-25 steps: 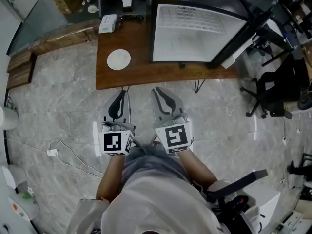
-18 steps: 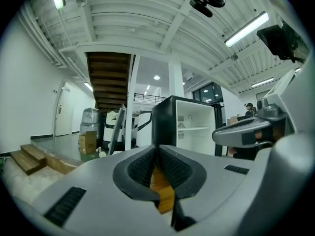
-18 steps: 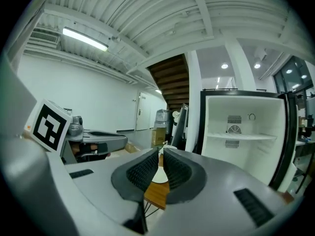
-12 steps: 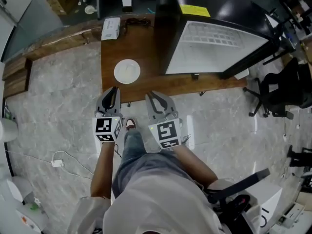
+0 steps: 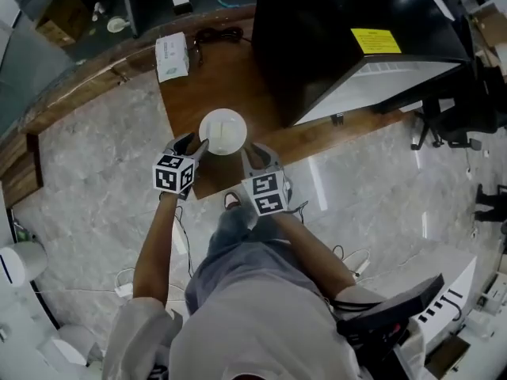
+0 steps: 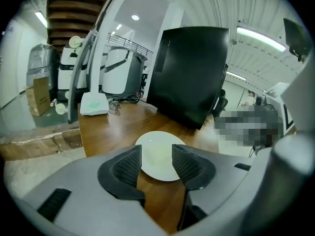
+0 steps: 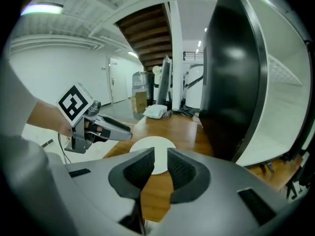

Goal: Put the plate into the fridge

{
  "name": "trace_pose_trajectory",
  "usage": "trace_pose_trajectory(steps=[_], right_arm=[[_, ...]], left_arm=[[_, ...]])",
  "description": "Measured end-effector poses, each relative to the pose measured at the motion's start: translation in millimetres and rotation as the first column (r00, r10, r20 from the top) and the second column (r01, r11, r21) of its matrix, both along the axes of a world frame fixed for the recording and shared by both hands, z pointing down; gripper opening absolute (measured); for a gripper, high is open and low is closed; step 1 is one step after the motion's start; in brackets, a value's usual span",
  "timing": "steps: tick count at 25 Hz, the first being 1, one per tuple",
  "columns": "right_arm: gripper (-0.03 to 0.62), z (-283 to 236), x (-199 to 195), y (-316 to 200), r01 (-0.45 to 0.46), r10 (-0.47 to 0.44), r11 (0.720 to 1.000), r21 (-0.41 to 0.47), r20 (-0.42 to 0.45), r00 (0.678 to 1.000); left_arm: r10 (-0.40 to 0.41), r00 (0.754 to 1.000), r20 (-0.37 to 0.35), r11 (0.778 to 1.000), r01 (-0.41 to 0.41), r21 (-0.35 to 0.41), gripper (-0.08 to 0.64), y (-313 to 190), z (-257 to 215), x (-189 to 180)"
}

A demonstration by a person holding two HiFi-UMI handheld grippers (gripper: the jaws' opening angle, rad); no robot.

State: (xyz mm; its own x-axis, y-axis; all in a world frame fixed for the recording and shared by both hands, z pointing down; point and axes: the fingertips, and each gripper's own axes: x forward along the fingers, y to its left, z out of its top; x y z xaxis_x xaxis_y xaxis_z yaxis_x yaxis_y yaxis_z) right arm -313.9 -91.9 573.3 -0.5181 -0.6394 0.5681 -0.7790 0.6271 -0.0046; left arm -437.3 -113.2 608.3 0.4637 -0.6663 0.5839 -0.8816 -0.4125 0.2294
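1. Left gripper [image 5: 192, 142]: out ahead on a bare, almost straight forearm [image 5: 154, 240], marker cube on top, tips at the left rim of the white plate [image 5: 223, 131].
2. Its jaws: opening and apart, the plate showing through the gap between them, neither pad pressing on it.
3. Right gripper [image 5: 255, 157]: level with the left one on a more bent arm, just short of the plate's near right edge, pointing the same way.
4. Its jaws: narrowly apart, nothing held, only plate and tabletop visible in the slit.
5. In the right gripper view: a hand [image 7: 47, 119] wrapped round the left gripper's handle, that gripper nearly level and aimed across at the plate.
6. Plate: flat on the wooden table [image 5: 230, 81], near its front edge, between the two grippers and just left of the black fridge [image 5: 341, 38].
7. Fridge: standing on the table, white interior open to the right.
8. White box [image 5: 172, 56] at the table's far left corner, well apart from the plate.
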Motion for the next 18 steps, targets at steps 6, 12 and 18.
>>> trace_pose_trajectory(steps=[6, 12, 18], right_arm=[[0.100, 66, 7, -39, -0.159, 0.203, 0.944, -0.290, 0.129, 0.971], [0.103, 109, 11, -59, -0.219, 0.440, 0.768, -0.602, 0.247, 0.864], [0.103, 120, 3, -66, -0.172, 0.450, 0.720, -0.673, 0.264, 0.853]], left_arm=[[0.124, 0.992, -0.013, 0.983, -0.125, -0.136, 0.190, -39, 33, -2], [0.166, 0.986, -0.019, 0.962, -0.166, -0.216, 0.189, -65, 54, -5], [0.188, 0.982, -0.029, 0.957, -0.190, -0.221, 0.190, -65, 64, 7]])
